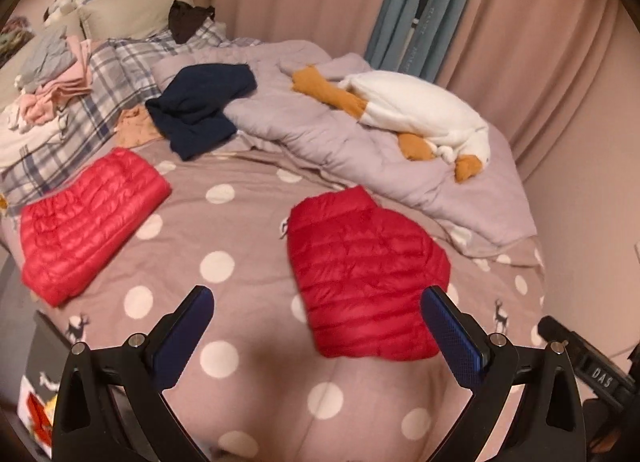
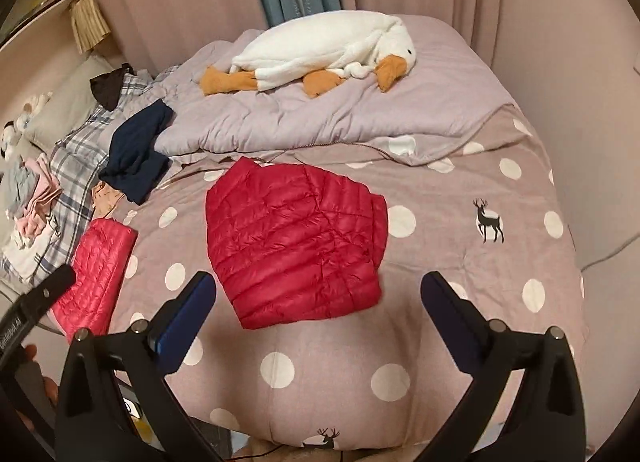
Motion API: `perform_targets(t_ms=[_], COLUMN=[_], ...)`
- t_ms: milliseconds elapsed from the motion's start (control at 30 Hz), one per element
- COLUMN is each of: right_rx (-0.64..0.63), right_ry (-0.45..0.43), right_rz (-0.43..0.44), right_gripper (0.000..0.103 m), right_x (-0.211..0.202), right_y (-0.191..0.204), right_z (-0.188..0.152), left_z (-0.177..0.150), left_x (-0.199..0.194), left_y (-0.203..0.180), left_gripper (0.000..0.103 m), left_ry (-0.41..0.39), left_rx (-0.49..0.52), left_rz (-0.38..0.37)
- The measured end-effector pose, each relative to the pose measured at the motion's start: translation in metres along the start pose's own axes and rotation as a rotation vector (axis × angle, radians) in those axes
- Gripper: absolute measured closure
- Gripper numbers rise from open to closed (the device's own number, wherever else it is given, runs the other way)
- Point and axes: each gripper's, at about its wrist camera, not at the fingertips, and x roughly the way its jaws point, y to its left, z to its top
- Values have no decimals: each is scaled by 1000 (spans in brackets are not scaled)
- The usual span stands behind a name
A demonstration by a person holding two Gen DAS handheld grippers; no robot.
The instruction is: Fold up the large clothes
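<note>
A folded red quilted down jacket (image 1: 366, 276) (image 2: 294, 240) lies flat on the polka-dot bedspread (image 1: 248, 238) (image 2: 440, 262) near the bed's front. A second folded red down jacket (image 1: 86, 218) (image 2: 100, 270) lies further left. My left gripper (image 1: 316, 298) hangs above the bed, open, with nothing between its blue pads; the nearer jacket lies below its right finger. My right gripper (image 2: 318, 286) is also open and empty, raised over the near edge of the same jacket. The tip of the left gripper shows at the left edge of the right wrist view.
A crumpled navy garment (image 1: 200, 106) (image 2: 138, 154) lies behind the jackets. A lilac duvet (image 1: 340, 134) (image 2: 320, 118) carries a white goose plush (image 1: 420, 110) (image 2: 324, 50). Folded clothes (image 1: 56, 74) (image 2: 32, 198) are stacked on a plaid sheet at the left. Curtains hang behind the bed.
</note>
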Motion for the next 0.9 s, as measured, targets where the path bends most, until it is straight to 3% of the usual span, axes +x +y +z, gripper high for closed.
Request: perform_targets(t_ms=[100,567,733,900], right_rx=[9,58,61,53], right_ry=[12,30,22,14], right_rz=[-23,-21,-16,-24], right_gripper=[0,0,0,0], right_x=[-1,-6,-11,-14], right_y=[-3,-20,-21,-21], right_z=[-2,-14,-12,-9], left_z=[-4,-8,-7,-3], left_x=[6,-23,-28,-33], left_y=[-3,-13,-17,-18], left_gripper=[1,1,1,1], left_ry=[55,-67,-96,-105], left_rx=[20,23,47,53], left_rz=[-22,-31,34,40])
